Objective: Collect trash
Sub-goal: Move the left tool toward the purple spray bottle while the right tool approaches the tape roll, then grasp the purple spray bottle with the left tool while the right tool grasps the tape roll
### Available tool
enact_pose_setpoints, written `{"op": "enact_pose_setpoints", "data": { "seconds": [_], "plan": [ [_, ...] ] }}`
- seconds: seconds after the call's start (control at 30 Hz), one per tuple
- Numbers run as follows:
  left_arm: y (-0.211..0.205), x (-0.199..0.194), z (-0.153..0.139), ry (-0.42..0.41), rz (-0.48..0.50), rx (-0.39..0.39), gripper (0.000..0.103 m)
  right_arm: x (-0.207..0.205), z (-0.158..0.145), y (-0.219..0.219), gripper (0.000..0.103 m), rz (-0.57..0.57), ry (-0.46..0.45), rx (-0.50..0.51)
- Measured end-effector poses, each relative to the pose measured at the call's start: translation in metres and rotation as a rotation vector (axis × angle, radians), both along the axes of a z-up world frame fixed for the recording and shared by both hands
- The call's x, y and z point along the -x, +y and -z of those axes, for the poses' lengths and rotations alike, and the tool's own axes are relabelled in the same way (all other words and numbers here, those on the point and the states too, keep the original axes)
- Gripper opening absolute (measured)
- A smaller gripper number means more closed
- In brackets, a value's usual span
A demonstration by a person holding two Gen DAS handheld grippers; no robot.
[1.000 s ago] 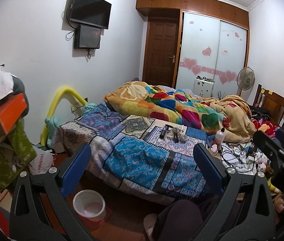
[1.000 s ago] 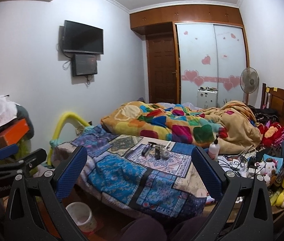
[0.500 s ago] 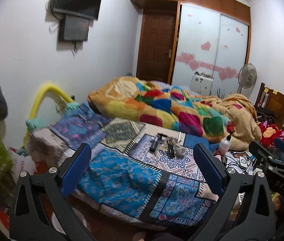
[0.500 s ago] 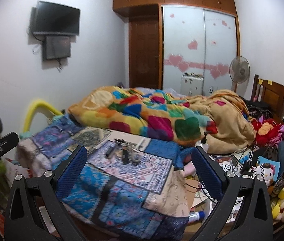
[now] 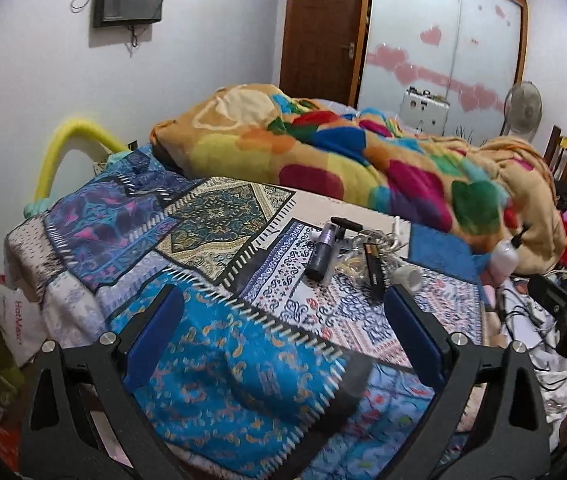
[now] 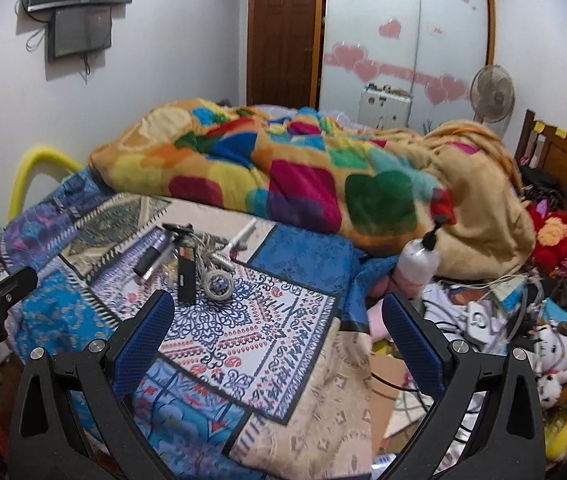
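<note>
Both tongs, left tongs [image 5: 283,334] and right tongs [image 6: 279,334], gape empty; tangled cord [image 6: 207,250] could easily drag neighbouring clutter off the bed [image 6: 243,332].

Bed [image 6: 283,344] w/ patchwork cover: small clutter pile [image 6: 187,256], bunched blanket [image 6: 303,168].

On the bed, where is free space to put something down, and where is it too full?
Free: the patterned bedspread between the small item pile and the bed's near edge, and the blue patch ahead of the left tool. Crowded: the pile itself, the heaped blanket, and the cable clutter beside the pump bottle.
</note>
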State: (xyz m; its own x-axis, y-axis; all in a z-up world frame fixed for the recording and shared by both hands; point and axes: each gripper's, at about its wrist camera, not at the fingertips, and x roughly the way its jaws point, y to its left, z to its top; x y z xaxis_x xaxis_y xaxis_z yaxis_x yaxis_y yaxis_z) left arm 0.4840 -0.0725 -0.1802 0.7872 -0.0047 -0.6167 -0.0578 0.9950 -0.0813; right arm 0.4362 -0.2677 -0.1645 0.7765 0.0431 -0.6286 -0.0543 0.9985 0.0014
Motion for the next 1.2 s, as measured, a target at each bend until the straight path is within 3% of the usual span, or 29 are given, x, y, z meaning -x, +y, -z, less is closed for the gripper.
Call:
{"op": "enact_pose_setpoints", "data": {
  "seconds": [0.1, 0.4, 0.5, 0.57, 0.8, 0.97, 1.13, 1.2],
  "plan": [
    [0.000, -0.029, 0.017, 0.044, 0.026, 0.028, 0.093, -0.022, 0.016, 0.003, 0.103, -0.033, 0.030, -0.029],
    [0.001, -0.104, 0.048, 0.150, 0.125, 0.089, 0.093, -0.063, 0.044, 0.022, 0.099, -0.130, 0.058, -0.059],
    [0.001, -0.127, 0.060, 0.202, 0.145, 0.097, 0.085, -0.077, 0.054, 0.026, 0.088, -0.155, 0.090, -0.115],
    [0.001, -0.140, 0.068, 0.230, 0.162, 0.100, 0.079, -0.086, 0.061, 0.026, 0.072, -0.177, 0.125, -0.167],
    [0.002, -0.169, 0.091, 0.292, 0.186, 0.144, 0.048, -0.106, 0.079, 0.029, 0.056, -0.167, 0.180, -0.238],
    [-0.001, -0.176, 0.096, 0.301, 0.222, 0.186, 0.044, -0.113, 0.091, 0.028, 0.040, -0.168, 0.220, -0.282],
    [-0.009, -0.180, 0.102, 0.310, 0.231, 0.170, 0.043, -0.115, 0.097, 0.030, 0.035, -0.172, 0.237, -0.288],
    [-0.012, -0.181, 0.103, 0.309, 0.237, 0.183, 0.034, -0.115, 0.097, 0.029, 0.035, -0.177, 0.232, -0.288]
  ]
}}
